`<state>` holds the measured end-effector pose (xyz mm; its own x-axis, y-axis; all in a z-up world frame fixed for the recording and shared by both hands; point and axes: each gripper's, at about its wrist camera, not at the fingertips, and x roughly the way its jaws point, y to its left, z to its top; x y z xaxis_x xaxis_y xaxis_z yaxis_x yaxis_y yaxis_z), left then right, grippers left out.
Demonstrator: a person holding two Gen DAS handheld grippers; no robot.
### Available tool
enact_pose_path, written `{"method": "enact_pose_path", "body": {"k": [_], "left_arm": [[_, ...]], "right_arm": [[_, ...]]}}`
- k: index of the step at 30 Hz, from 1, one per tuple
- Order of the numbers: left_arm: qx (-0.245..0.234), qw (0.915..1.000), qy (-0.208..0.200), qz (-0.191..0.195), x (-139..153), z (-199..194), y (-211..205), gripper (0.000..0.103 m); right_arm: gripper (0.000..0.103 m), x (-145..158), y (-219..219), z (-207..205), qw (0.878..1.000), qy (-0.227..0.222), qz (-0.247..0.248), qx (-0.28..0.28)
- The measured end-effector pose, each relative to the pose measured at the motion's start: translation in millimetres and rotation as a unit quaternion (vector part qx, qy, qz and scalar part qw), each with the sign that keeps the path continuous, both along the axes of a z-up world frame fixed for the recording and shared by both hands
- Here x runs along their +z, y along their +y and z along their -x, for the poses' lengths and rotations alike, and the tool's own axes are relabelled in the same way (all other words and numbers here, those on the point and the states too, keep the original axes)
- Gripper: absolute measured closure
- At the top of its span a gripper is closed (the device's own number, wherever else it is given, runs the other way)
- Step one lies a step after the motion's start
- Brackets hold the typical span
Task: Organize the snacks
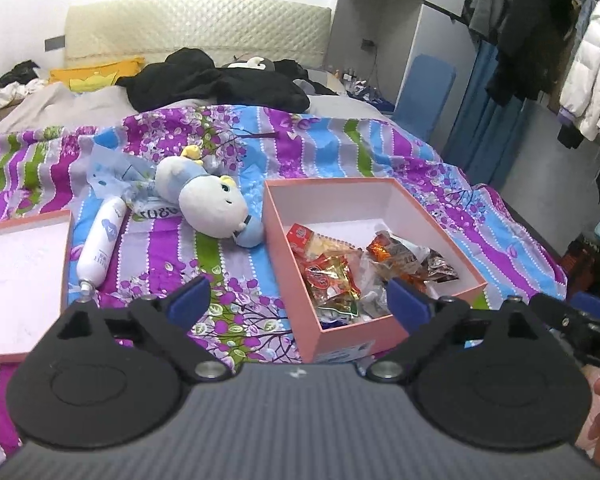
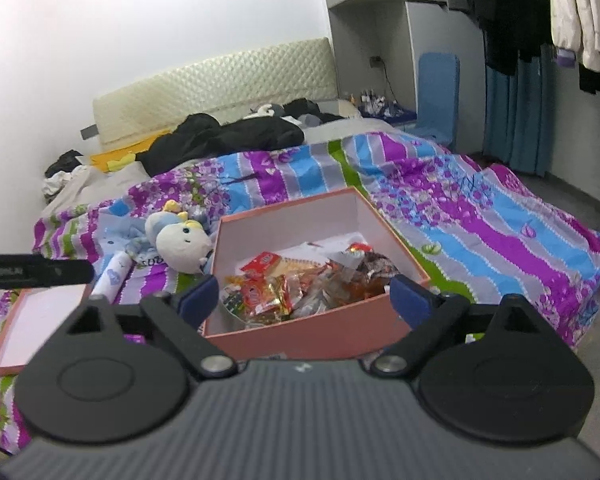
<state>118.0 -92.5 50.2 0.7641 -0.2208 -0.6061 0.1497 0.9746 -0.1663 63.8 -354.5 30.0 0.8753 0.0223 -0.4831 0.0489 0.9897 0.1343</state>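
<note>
We found the snack packets (image 1: 336, 276) heaped in the pink box (image 1: 278, 236) on the bed at our one o'clock, both grippers' jaws released and empty, and judged them light, crinkly, slippery, best pinched by a sealed edge.

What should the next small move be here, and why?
Probably swing the left claw toward the pink lid lying open-side up on the quilt. The snack packets already sit inside the pink box, both claws are open and hold nothing, and I see no loose snacks on the bed, so closing the box looks next.
</note>
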Motion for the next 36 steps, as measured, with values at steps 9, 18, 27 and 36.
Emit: {"method": "enact_pose_path", "body": {"k": [9,18,27,36], "left_arm": [[0.012,0.9999,0.004,-0.004,-5,1,-8,0.004],[0.012,0.9998,0.013,-0.014,-7,6,-14,0.004],[0.013,0.9997,0.010,-0.017,-3,10,-15,0.004],[0.011,0.9997,0.000,-0.020,2,14,-16,0.004]], "right_arm": [[0.009,-5,-5,2,1.000,0.005,-0.004,-0.009],[0.009,-5,1,2,1.000,0.010,0.005,0.006],[0.009,-5,1,1,1.000,0.008,0.008,0.007],[0.009,-3,4,4,1.000,0.007,0.016,0.010]]}}
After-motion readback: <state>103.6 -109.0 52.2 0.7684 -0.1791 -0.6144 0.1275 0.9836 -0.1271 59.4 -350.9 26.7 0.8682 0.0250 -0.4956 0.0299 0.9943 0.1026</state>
